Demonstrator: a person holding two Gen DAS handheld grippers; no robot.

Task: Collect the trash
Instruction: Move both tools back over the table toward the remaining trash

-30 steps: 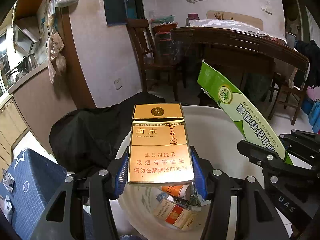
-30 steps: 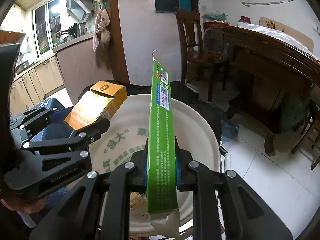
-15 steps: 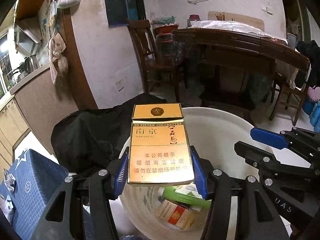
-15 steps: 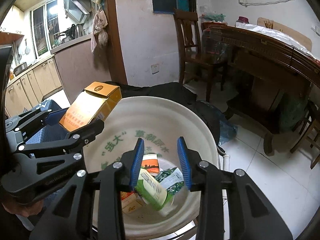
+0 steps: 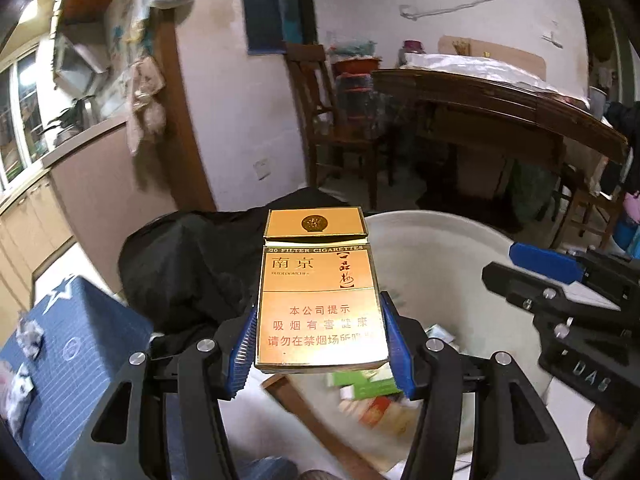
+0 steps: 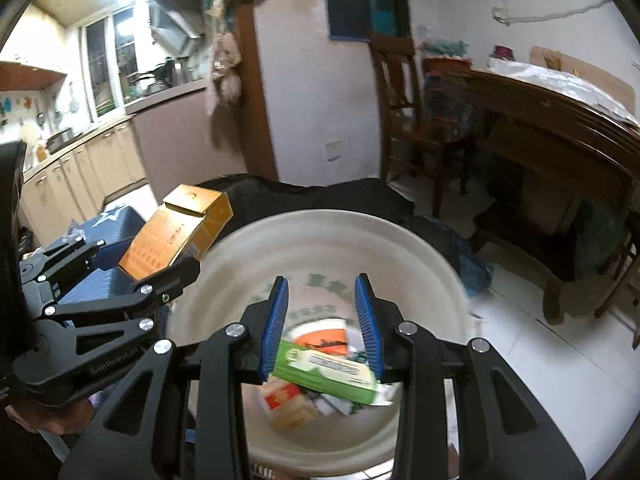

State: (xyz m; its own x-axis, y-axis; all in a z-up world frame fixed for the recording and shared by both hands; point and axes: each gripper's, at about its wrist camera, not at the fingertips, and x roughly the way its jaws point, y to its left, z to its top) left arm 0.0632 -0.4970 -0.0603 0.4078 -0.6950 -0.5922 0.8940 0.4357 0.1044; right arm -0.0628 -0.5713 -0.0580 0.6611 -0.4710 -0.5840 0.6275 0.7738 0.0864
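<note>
Gone from the right gripper (image 6: 321, 322) is the long green box (image 6: 326, 374) it clamped upright 1 second ago; that box now lies among the other packets inside the pale plastic bucket (image 6: 420, 248), seen below and behind the blue pads. Right jaws stand parted with nothing pressed between them, having opened within the past second. The left gripper (image 5: 322, 350) keeps its hold on the gold cigarette pack (image 5: 320, 304), both blue pads (image 5: 244, 348) pressed flat against the pack's 2 long sides, lid end pointing away from the camera. From the right wrist view the same pack (image 6: 176, 234) sits tilted just above the bucket's left rim. Packets in orange, white and green lie heaped at the bucket bottom, blurred. A black cloth or bag (image 5: 188, 264) is draped behind the bucket, and a blue checked cover (image 5: 80, 364) with crumpled scraps on it lies to the left. Behind stand a wooden chair (image 5: 320, 128) and a dark wooden table (image 5: 500, 116) by the white wall.
</note>
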